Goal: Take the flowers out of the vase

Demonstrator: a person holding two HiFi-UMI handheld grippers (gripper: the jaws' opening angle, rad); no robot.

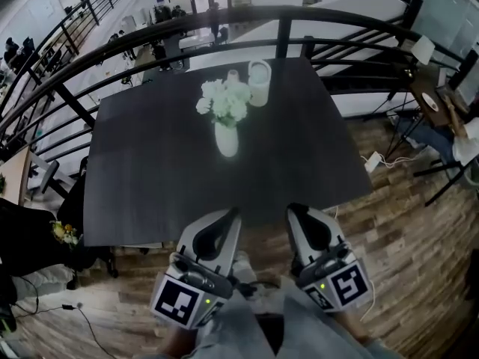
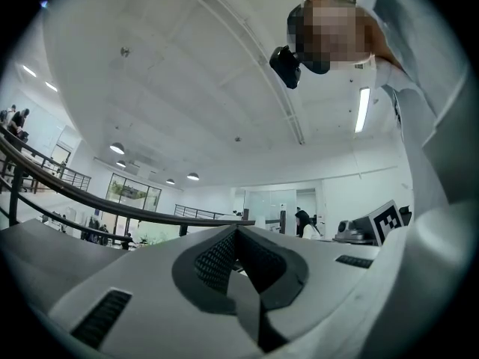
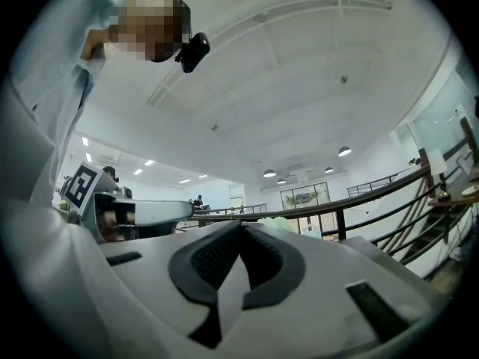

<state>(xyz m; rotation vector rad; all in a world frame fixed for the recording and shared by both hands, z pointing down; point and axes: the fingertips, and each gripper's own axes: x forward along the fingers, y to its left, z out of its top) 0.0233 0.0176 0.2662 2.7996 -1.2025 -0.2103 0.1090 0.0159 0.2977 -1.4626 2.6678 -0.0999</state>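
1. A dark, matt, square table (image 1: 150, 163) filled the middle of the head view, with a planked wooden floor (image 1: 404, 223) showing along its near and right edges.
2. A black, curved metal railing (image 1: 224, 17) ran behind the far edge of the table.
3. The left gripper (image 1: 232, 214), white-bodied with a marker cube at its rear, was held over the table's near edge. In the left gripper view its jaws (image 2: 237, 230) met at the tips with nothing between them.
4. The right gripper (image 1: 293, 209), of the same build, lay just beside the left one and roughly parallel to it. In the right gripper view its jaws (image 3: 241, 226) were likewise pressed together and empty.
5. A white, rounded ceramic vase (image 1: 226, 139) stood upright near the table's centre, well apart from both grippers.
6. A bunch of white flowers (image 1: 224, 99) sat in the mouth of the vase, not taken out.
7. A white cylindrical cup (image 1: 259, 82) stood just behind and to the right of the flowers.
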